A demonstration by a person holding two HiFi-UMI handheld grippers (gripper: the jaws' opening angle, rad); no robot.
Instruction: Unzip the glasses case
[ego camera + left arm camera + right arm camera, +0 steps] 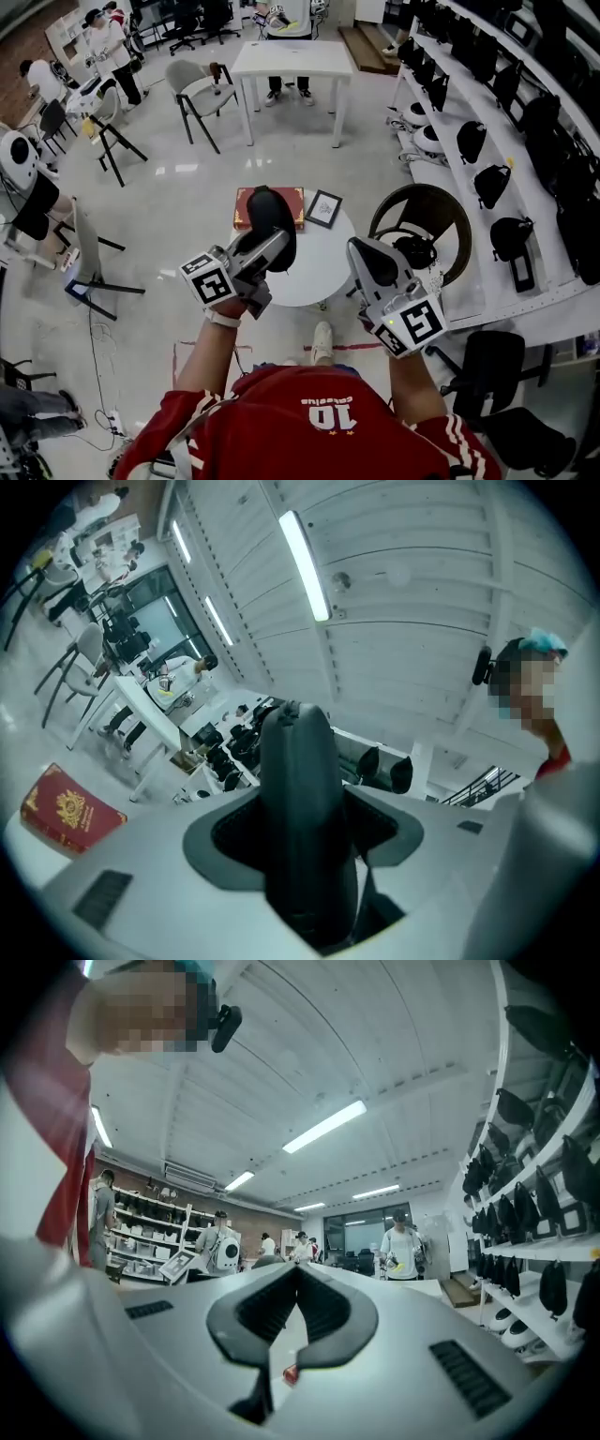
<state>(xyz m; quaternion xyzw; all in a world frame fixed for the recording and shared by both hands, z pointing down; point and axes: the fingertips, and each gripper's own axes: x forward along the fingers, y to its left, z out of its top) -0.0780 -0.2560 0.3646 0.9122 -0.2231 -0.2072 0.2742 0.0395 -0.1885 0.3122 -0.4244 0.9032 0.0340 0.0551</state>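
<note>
In the head view the black glasses case [272, 217] is held up in the air above the small round white table [314, 267]. My left gripper [274, 246] is shut on its lower part. The left gripper view has the case [298, 761] standing upright between the two pads of the left gripper [302, 829], its top end sticking out past them; its zip does not show. My right gripper [364, 251] hangs to the right of the case, apart from it. In the right gripper view its jaw tips [298, 1267] meet with nothing between them.
A red book [246, 208] and a small framed picture [323, 208] lie on the round table's far side. A dark round chair [441, 216] stands right of it, beside white shelves [539, 220] with black bags. Farther back are a white table [291, 61], chairs and several people.
</note>
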